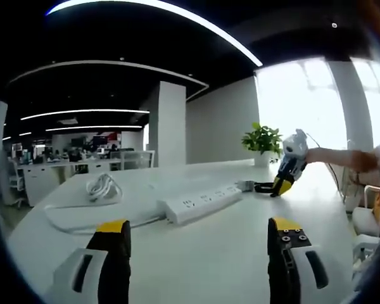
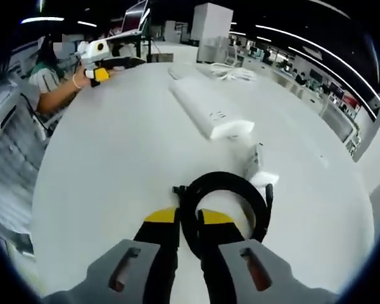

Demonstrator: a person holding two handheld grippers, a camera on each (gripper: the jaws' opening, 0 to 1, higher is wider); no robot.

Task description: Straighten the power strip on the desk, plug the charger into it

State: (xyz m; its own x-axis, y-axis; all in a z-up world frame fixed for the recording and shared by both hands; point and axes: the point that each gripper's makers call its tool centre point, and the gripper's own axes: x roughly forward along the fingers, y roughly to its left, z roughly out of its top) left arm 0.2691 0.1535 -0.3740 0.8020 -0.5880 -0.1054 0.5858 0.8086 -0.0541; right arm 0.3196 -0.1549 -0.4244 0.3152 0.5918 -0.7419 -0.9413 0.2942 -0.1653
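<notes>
In the left gripper view a coil of white cable (image 1: 102,187) lay far to the left on the white desk (image 1: 202,259), with a flat white cord running from it along the desk toward the near end of the power strip (image 1: 202,203). The left gripper (image 1: 199,233) hung over the near desk with its yellow-tipped jaws spread wide and nothing between them. The power strip lay at a slant in the middle of the desk, its sockets facing up. Past its far end a small white charger (image 1: 246,185) rested on the desk, just beside a loop of black cable (image 1: 262,187). Further right the right gripper (image 1: 281,187) had its tip down at that cable, held by a person's hand (image 1: 361,160), and a potted plant (image 1: 262,140) stood behind it near the bright window. In the right gripper view the left gripper (image 2: 96,71) showed far to the left over the desk edge. The right gripper (image 2: 189,223) had its jaws nearly together, pinching the near side of the black cable (image 2: 221,193) loop. The charger (image 2: 258,163) lay just beyond the loop, and the power strip (image 2: 209,107) stretched away from it across the desk (image 2: 107,164).
</notes>
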